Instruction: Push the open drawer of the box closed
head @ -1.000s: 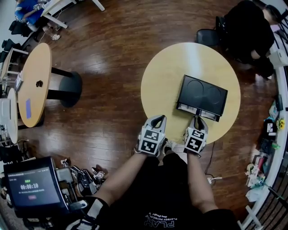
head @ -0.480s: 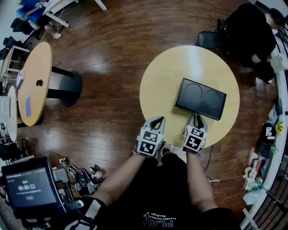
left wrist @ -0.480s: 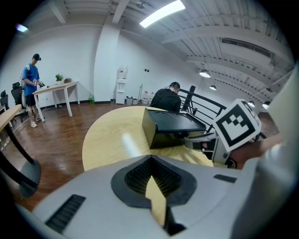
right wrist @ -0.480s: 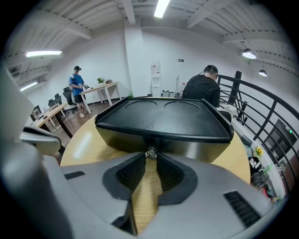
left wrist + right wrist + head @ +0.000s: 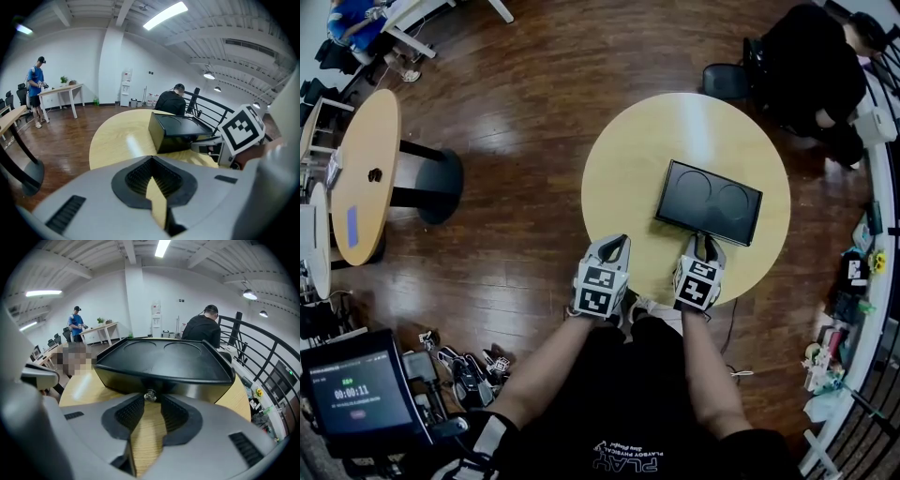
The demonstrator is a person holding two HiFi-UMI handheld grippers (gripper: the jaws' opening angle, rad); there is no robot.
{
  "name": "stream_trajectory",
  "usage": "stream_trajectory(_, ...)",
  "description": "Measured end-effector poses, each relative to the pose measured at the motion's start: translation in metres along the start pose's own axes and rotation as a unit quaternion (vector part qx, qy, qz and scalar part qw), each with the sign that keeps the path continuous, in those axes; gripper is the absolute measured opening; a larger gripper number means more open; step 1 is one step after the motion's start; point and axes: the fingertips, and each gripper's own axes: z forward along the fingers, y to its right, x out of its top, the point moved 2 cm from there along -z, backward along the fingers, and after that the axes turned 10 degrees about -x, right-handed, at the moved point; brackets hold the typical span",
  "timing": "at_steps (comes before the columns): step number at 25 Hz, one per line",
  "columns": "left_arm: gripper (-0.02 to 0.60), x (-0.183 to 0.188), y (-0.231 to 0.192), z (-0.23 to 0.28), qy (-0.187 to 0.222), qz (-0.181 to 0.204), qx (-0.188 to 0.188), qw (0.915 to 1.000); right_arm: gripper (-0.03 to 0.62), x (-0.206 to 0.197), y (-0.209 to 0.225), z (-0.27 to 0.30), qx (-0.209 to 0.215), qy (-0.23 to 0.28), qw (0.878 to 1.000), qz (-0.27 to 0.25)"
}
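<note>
Nearest, the left hand-held gripper [image 5: 150, 159] points over the near edge of the round pale-yellow wooden tabletop [image 5: 628, 178], jaws pressed together, empty; beside it, the right hand-held gripper [image 5: 153, 403] has just been opening its jaws, which stand apart with the small silver metal knob [image 5: 150, 395] between their tips, unclamped; beyond, the flat black rectangular box [image 5: 710, 201] lies right of centre, long axis crosswise, right end slightly nearer; its drawer front [image 5: 197, 390] sits flush, facing the person.

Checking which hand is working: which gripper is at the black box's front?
The right gripper: its jaws, just opening, flank the small metal knob on the black rectangular box; the left gripper faces yellow tabletop.
</note>
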Motion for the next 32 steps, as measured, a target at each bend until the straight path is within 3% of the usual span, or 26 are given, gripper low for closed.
stream_trajectory(7, -0.003, -0.005, 0.003, -0.003, -0.003, 0.005, -0.003, 1.0, 0.101, 0.002, 0.001, -0.008, -0.005, 0.014, 1.0, 0.002)
stream_trajectory(13, -0.003, 0.006, 0.026, -0.022, 0.03, 0.029, -0.017, 0.999, 0.101, 0.0, 0.006, -0.044, -0.017, 0.042, 0.999, 0.001)
stream_trajectory(21, -0.003, 0.006, 0.042, -0.05, 0.043, 0.053, -0.04, 0.9969, 0.099, 0.0, -0.008, -0.094, -0.007, 0.086, 0.996, -0.005)
stream_trajectory(26, -0.003, -0.002, 0.056, -0.083, 0.061, 0.07, -0.06, 0.9938, 0.006, -0.014, -0.011, -0.139, -0.028, 0.105, 0.994, 0.003)
stream_trajectory(30, -0.003, -0.013, 0.06, -0.096, 0.069, 0.089, -0.075, 0.9908, 0.006, -0.026, -0.021, -0.162, -0.035, 0.122, 0.992, 0.007)
stream_trajectory(32, -0.003, -0.012, 0.065, -0.097, 0.069, 0.08, -0.089, 0.9905, 0.006, -0.027, -0.021, -0.167, -0.034, 0.13, 0.991, 0.012)
